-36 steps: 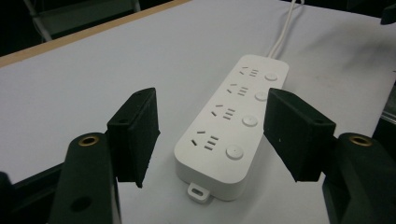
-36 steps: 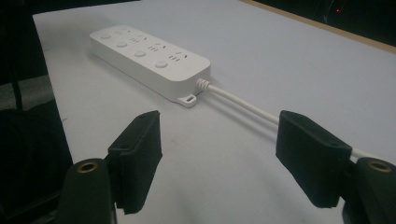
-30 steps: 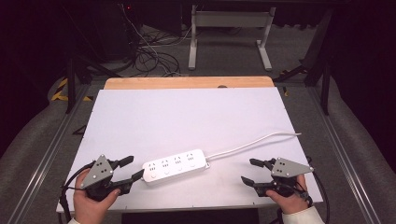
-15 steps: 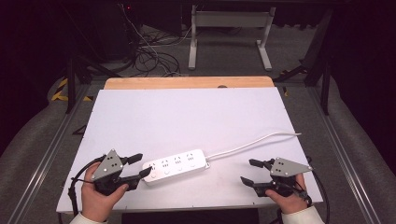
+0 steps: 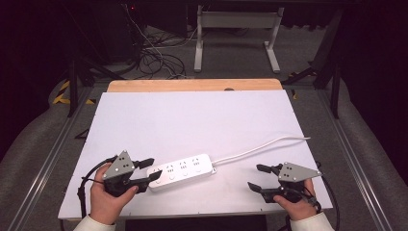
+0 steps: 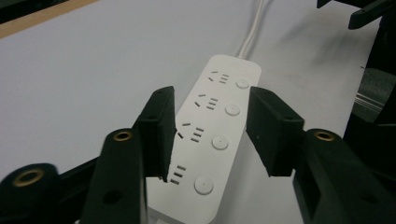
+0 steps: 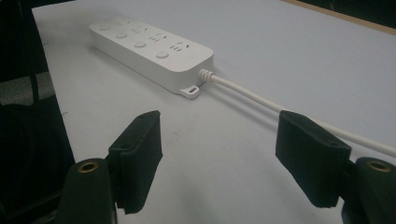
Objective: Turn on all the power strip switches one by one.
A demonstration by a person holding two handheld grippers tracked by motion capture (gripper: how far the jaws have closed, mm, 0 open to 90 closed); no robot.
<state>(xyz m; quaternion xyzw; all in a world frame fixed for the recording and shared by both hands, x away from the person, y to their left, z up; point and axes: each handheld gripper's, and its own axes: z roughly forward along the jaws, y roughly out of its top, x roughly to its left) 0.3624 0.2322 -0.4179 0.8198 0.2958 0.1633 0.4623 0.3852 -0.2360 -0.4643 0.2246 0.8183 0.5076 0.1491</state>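
Note:
A white power strip [image 5: 182,171] with several sockets lies near the front of the white table top [image 5: 192,120], its white cord [image 5: 260,148] running off to the right. My left gripper [image 5: 153,168] straddles the strip's left end. In the left gripper view the strip [image 6: 215,121] lies between the two black pads [image 6: 161,126], which have just been closing and stand at its sides; I see no firm press. My right gripper [image 5: 255,176] rests open at the front right. In its view [image 7: 217,158] the strip [image 7: 149,46] lies ahead and the cord [image 7: 261,100] passes by the right jaw.
A wooden strip [image 5: 192,85] borders the table's far edge. Metal rails [image 5: 48,163] run along both sides. Beyond the table, loose cables [image 5: 154,53] and a grey metal stand [image 5: 235,29] sit on the dark floor.
My left gripper has moved right onto the strip's left end, and its jaws have narrowed around it. The right gripper and the strip have stayed put.

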